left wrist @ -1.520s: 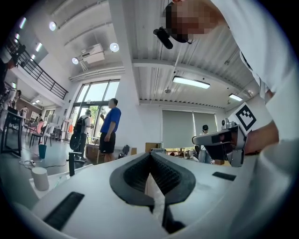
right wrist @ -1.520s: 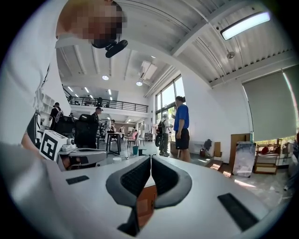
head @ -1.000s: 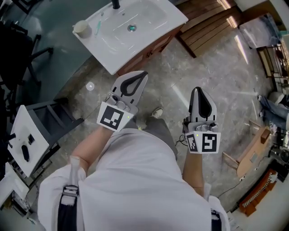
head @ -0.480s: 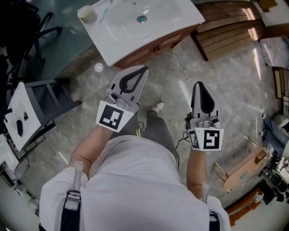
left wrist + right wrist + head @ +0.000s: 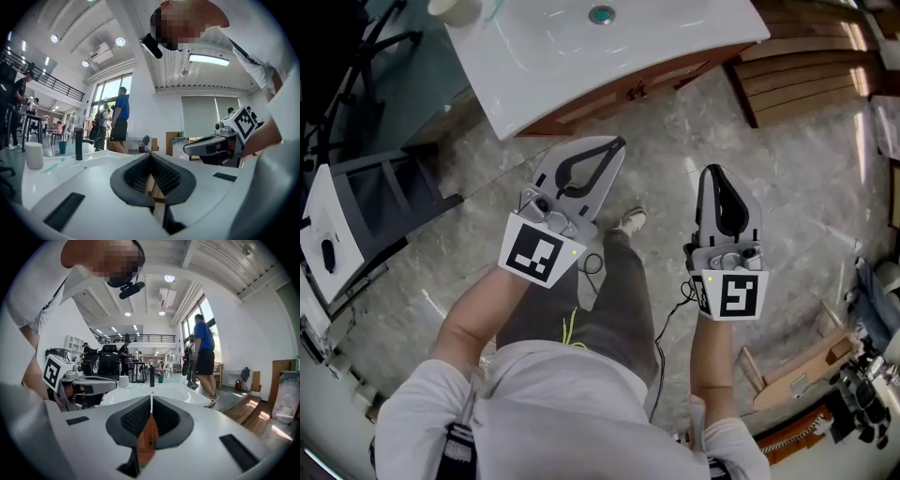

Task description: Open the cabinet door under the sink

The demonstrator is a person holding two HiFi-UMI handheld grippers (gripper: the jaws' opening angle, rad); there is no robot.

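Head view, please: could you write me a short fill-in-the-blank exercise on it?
1. The sink above the cabinet is coloured ____.
2. The left hand-held gripper has its jaws ____.
3. The right hand-held gripper holds ____.
Missing: white; shut; nothing.

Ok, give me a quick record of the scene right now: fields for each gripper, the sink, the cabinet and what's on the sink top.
left gripper: jaws together, nothing between them, in the air short of the cabinet
right gripper: jaws together, empty, beside the left one, clear of the cabinet
sink: white top with a basin
cabinet: wooden, under the sink, no door swung open, untouched
cup: white, on the sink top near the black faucet
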